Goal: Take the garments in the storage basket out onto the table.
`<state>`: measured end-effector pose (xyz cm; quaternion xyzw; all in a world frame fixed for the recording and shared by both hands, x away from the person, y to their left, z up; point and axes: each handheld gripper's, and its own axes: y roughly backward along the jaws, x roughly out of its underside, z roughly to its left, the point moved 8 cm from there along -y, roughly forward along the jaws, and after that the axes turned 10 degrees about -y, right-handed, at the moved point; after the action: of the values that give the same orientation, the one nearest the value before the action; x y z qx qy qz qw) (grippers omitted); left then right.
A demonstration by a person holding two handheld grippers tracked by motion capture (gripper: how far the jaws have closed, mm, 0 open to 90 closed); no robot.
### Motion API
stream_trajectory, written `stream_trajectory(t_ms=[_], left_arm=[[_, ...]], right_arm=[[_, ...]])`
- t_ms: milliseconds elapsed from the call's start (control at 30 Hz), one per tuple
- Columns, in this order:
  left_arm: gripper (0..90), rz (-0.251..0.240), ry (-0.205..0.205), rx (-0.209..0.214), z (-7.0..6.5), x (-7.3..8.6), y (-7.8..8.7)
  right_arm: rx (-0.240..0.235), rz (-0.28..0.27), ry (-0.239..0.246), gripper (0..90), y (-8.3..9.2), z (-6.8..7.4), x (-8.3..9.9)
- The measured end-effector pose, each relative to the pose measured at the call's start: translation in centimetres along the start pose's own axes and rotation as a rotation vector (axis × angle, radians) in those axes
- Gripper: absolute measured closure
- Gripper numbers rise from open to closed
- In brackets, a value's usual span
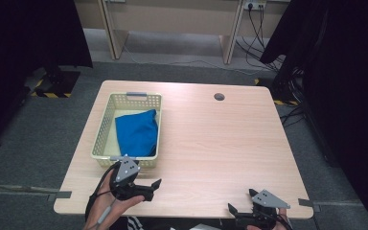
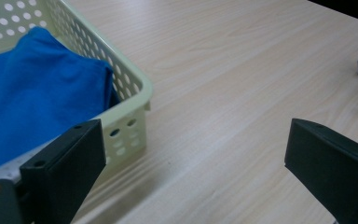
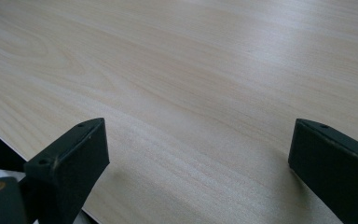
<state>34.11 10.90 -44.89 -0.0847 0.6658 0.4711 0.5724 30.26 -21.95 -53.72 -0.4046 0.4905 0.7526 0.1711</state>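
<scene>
Hovering low at the table's near edge, left gripper and right gripper both gape wide, empty, blue cloth in basket.

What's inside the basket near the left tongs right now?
A folded blue cloth lies inside the basket, covering most of its floor. Anything under the cloth is hidden. The left tongs sit open just outside its near wall.
</scene>
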Motion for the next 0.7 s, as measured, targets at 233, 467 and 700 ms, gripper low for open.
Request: stream_trajectory(t_ms=[233,467,700], left_arm=[[4.4,-0.012,0.009,-0.025,1.9,-1.8,0.1],[4.7,-0.001,0.026,-0.052,3.9,-2.9,-0.6],[5.0,0.015,0.042,-0.072,5.6,-3.4,-1.2]], right_arm=[[-0.001,0.001,0.0,5.3,0.0,0.0,0.0],[-0.002,-0.001,-0.001,5.3,0.0,0.0,0.0],[-0.002,-0.001,-0.001,5.3,0.0,0.0,0.0]])
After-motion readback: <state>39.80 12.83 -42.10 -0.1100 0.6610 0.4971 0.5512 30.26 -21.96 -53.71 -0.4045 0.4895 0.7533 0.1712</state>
